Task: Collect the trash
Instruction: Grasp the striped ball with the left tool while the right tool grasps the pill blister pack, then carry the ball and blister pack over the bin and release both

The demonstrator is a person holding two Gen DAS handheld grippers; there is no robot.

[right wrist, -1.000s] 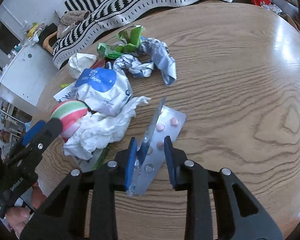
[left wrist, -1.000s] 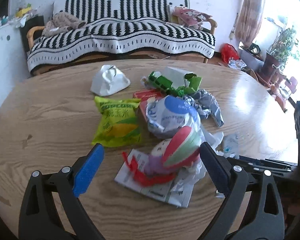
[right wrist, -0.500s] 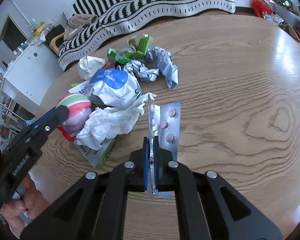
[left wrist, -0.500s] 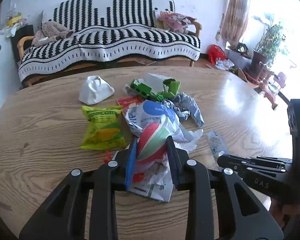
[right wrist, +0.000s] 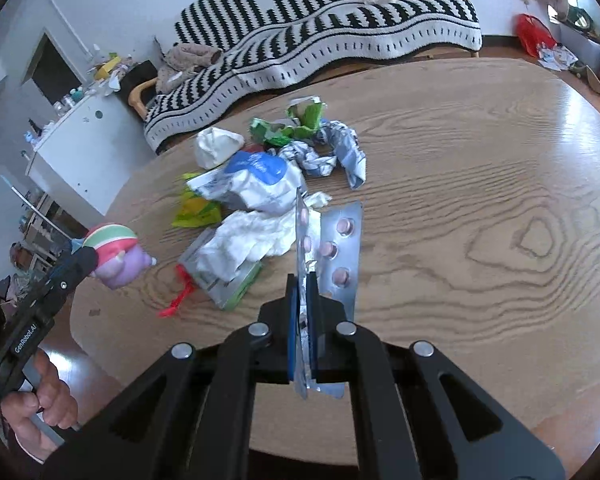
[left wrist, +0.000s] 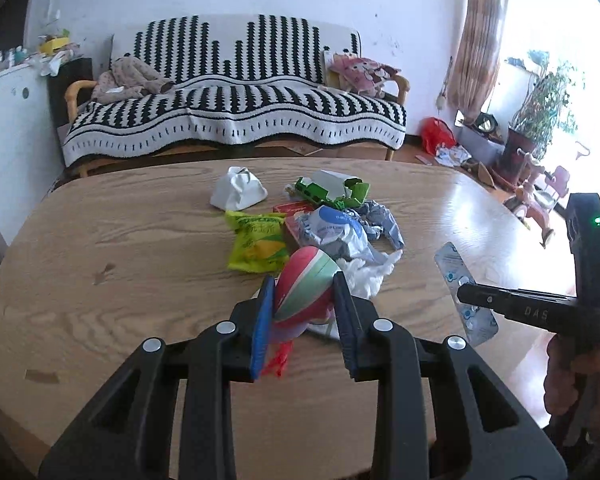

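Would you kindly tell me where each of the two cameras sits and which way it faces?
Left wrist: on the left gripper, facing the sofa across the table; its fingers clamp a striped toy; the right gripper enters at right.
Right wrist: on the right gripper, angled down at the table; fingers pinch blister packs; the left hand shows.
Shared: trash pile, sofa.
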